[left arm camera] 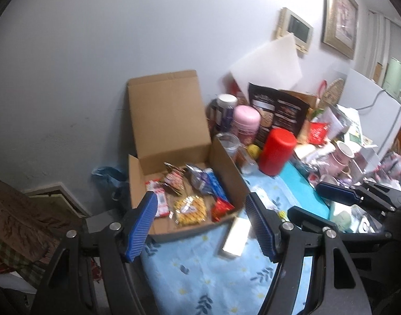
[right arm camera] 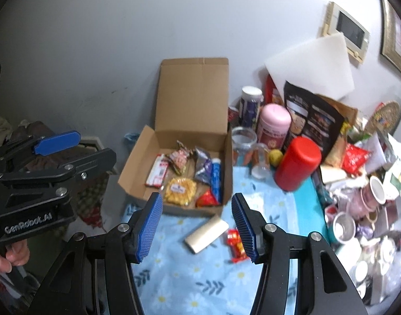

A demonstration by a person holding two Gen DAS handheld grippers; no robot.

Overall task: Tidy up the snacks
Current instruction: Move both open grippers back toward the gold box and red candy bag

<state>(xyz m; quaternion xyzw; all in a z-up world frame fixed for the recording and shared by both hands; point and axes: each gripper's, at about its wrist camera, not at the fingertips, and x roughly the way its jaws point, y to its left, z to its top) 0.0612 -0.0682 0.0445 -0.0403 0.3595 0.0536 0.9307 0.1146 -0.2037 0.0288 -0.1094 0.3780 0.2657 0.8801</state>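
**Snack box on the blue floral cloth, both my grippers held above it.**

The open cardboard box (right arm camera: pixel 174 155) holds the snacks: a yellow packet (right arm camera: pixel 180 190), a blue bar (right arm camera: pixel 216 181), a red-and-white wrapper (right arm camera: pixel 157 173); their print is too blurred to read. In front of it lie a cream packet (right arm camera: pixel 207 233) and a red sweet (right arm camera: pixel 236 244) on the cloth (right arm camera: pixel 200 275). My right gripper (right arm camera: pixel 198 229) and left gripper (left arm camera: pixel 200 225) stand partly open, gripping nothing. My left tool's body reads "GenRobot.AI".
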